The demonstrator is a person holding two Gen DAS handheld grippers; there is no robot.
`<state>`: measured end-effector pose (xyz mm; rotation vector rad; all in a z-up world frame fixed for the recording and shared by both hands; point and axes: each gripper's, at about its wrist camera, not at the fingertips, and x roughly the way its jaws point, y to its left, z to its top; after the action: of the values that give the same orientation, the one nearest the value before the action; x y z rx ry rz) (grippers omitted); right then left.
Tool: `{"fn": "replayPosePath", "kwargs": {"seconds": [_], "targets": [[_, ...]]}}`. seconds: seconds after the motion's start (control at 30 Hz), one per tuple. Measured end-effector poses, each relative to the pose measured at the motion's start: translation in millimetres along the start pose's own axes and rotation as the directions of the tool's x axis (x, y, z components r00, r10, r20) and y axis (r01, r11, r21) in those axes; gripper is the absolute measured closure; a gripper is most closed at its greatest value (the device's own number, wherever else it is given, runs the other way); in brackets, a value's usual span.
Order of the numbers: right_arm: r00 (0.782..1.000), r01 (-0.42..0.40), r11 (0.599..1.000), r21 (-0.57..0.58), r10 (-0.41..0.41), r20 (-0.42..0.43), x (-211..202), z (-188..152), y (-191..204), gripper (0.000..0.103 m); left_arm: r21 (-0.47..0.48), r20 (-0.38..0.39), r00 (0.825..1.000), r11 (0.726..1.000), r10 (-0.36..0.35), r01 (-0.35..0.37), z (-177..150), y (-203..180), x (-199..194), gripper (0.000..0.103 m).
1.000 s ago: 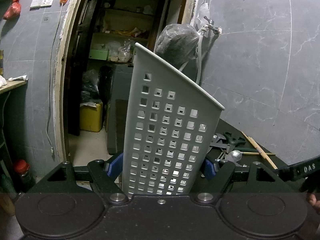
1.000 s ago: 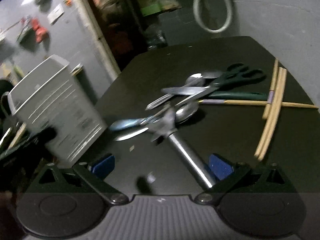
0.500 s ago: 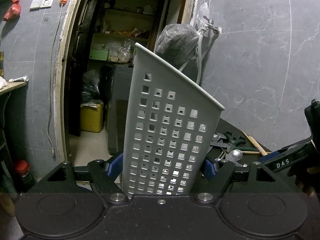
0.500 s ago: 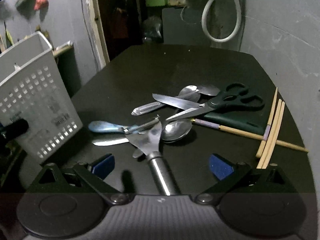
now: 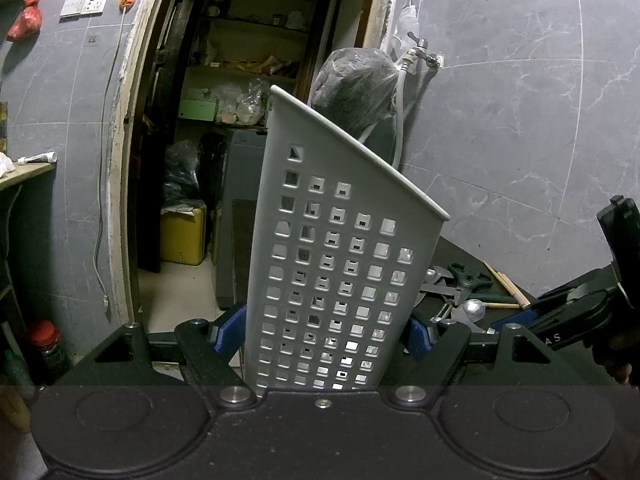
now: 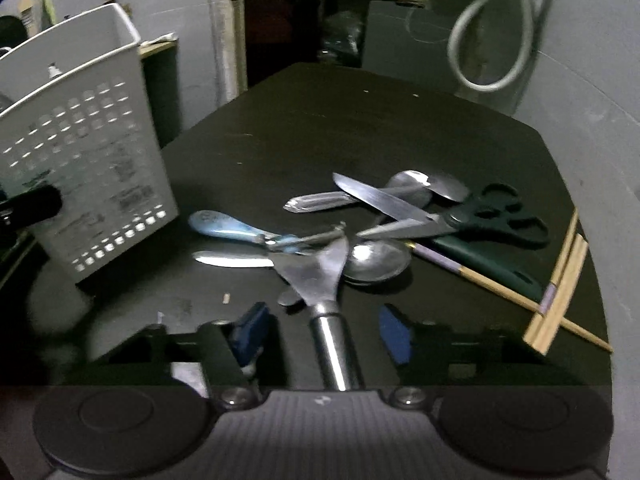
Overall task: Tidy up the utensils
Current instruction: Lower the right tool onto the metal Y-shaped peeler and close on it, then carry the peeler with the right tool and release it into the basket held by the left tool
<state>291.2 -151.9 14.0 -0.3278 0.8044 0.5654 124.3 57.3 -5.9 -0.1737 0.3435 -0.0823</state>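
Observation:
My left gripper [image 5: 324, 332] is shut on a white perforated utensil basket [image 5: 340, 240], its blue pads pressed on both side walls. The basket is tilted and stands at the left of the table in the right wrist view [image 6: 80, 152]. Loose utensils lie on the dark table [image 6: 340, 128]: black scissors [image 6: 492, 216], a knife [image 6: 380, 200], a spoon [image 6: 376, 258], a blue-handled peeler [image 6: 224, 226] and chopsticks [image 6: 560, 296]. My right gripper [image 6: 325, 332] straddles the steel handle of a flat wedge-headed utensil [image 6: 336, 356]. Its jaws are closing, and gaps still show between pads and handle.
A green-handled tool [image 6: 488, 268] lies under the scissors. An open doorway with shelves [image 5: 240, 120] and a yellow box [image 5: 182, 236] lies behind the basket. A hose [image 6: 492, 48] hangs on the grey tiled wall at the table's far right.
My right gripper rolled upright and shifted over the pile until the steel handle sat between its jaws, which have narrowed. The left gripper and basket stayed still.

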Motion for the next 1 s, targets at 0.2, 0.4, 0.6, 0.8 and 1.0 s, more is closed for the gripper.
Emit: {"fn": "replayPosePath", "kwargs": {"seconds": [0.2, 0.4, 0.6, 0.8, 1.0], "targets": [[1.000, -0.014, 1.000, 0.006, 0.014, -0.020, -1, 5, 2, 0.081, 0.000, 0.000, 1.000, 1.000, 0.000, 0.000, 0, 0, 0, 0.024], [1.000, -0.003, 1.000, 0.015, 0.003, -0.031, -6, 1, 1, 0.082, 0.001, 0.000, 1.000, 1.000, 0.000, 0.000, 0, 0, 0, 0.024], [1.000, -0.009, 1.000, 0.019, 0.010, -0.029, -10, -4, 1, 0.082, 0.000, 0.000, 1.000, 1.000, 0.001, -0.001, 0, 0, 0, 0.024], [0.999, -0.045, 0.998, 0.051, 0.047, -0.027, -7, -3, -6, 0.069, -0.001, 0.000, 1.000, 1.000, 0.000, 0.000, 0, 0, 0, 0.024], [0.996, -0.079, 0.994, 0.071, 0.077, 0.040, -7, -12, -8, 0.083, -0.001, 0.000, 1.000, 1.000, 0.000, 0.000, 0, 0, 0, 0.024]]}}
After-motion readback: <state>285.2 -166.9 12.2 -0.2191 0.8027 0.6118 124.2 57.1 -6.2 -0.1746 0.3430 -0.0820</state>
